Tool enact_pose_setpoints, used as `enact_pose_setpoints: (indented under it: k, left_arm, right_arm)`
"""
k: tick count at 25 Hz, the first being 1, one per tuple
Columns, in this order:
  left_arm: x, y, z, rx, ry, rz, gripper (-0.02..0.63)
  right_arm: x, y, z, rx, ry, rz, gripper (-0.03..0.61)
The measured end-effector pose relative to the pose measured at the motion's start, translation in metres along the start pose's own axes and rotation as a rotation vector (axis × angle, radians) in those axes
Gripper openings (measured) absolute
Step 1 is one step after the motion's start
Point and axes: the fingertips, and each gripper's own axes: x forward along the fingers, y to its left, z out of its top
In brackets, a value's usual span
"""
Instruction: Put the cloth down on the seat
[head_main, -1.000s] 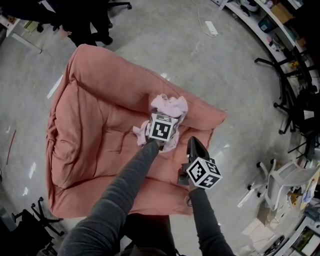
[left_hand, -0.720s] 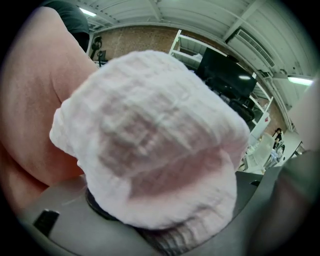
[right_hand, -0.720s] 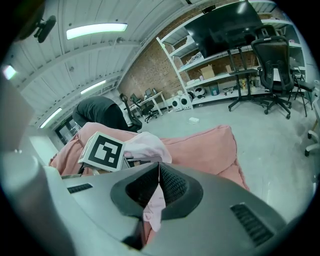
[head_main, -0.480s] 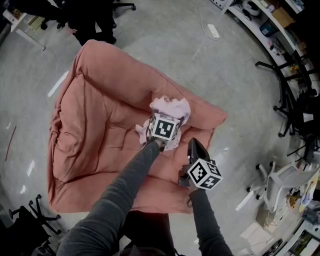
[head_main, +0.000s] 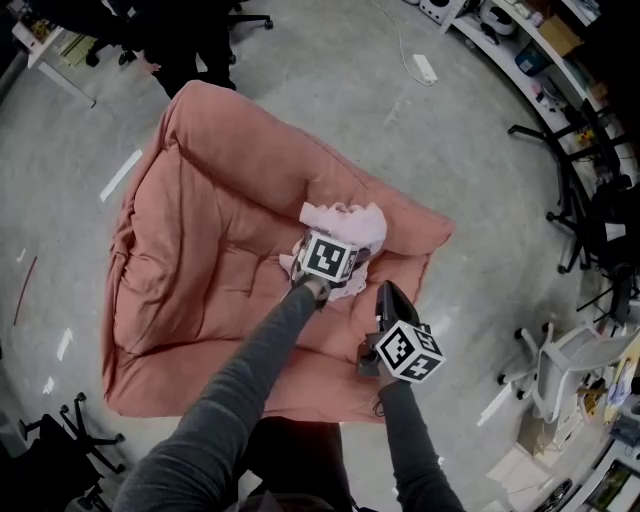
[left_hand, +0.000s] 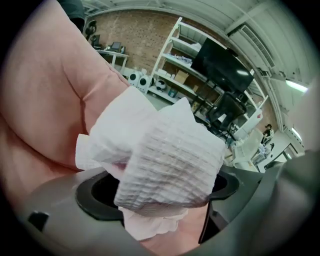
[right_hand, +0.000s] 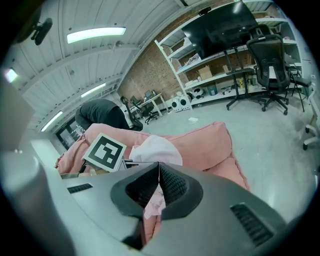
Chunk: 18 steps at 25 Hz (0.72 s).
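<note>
- Far left: the big pink seat (head_main: 190, 240), puffy and soft, down on the floor.
- Next: the left tool (left_hand: 160, 192), jaws opening wide, pads not pressing on anything by the look of it.
- Between those jaws: the cloth (left_hand: 170, 155), pale pink and white, all bunched up, looks set down on the right side of the seat, close to the puffy edge.
- Probably very light and floppy, with a bumpy waffle feel, so not slippery and not easy to break.
- Likely to sag and fall open if lifted by one corner.
- Best to pinch a thick fold on top of the bunch, not a thin loose edge.
- Far right: the right tool (right_hand: 159, 185), jaws closed tight together, holding nothing, up over the right edge of the seat, near the cloth but not touching it.
</note>
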Motion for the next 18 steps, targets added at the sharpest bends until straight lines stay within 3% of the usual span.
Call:
enact_pose_setpoints:
  k: [12, 18]
  left_arm:
    - [-0.04, -0.031, -0.029, -0.018, 0.015, -0.06, 0.476]
    - [-0.078, -0.04, -0.037, -0.049, -0.025, -0.071, 0.474]
  right_arm:
    - [-0.031, 0.007, -0.001, 0.037, -0.029, -0.029, 0.008]
    - [-0.057, 0.014, -0.001, 0.059, -0.043, -0.06, 0.008]
